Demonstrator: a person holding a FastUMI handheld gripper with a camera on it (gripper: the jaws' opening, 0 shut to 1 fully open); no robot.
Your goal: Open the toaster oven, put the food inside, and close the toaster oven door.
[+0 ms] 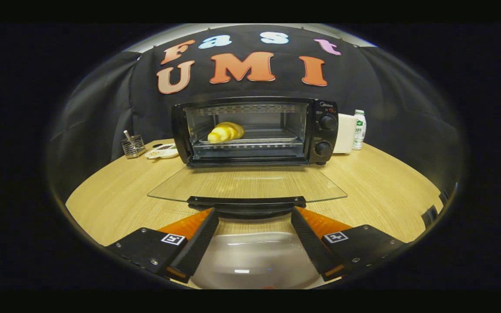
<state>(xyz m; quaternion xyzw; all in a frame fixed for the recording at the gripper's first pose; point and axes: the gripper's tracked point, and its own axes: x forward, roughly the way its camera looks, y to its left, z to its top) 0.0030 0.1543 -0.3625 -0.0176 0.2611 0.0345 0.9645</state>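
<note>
The black toaster oven (255,130) stands at the back of the wooden table (385,187) with its glass door (246,182) folded down flat toward me. Inside, a yellow croissant-like pastry (225,131) lies on the left part of the metal tray (272,135). The door's black handle (247,201) lies crosswise just ahead of my fingertips. My gripper (255,211) is open, its fingers spread wide with nothing pressed between them. A white plate (255,256) rests on the table below, between the fingers.
Left of the oven stand a wire-mesh holder (133,145) and a small white dish (162,152). To its right are a white box (345,132) and a white bottle with a green label (359,129). Black cloth walls the booth behind.
</note>
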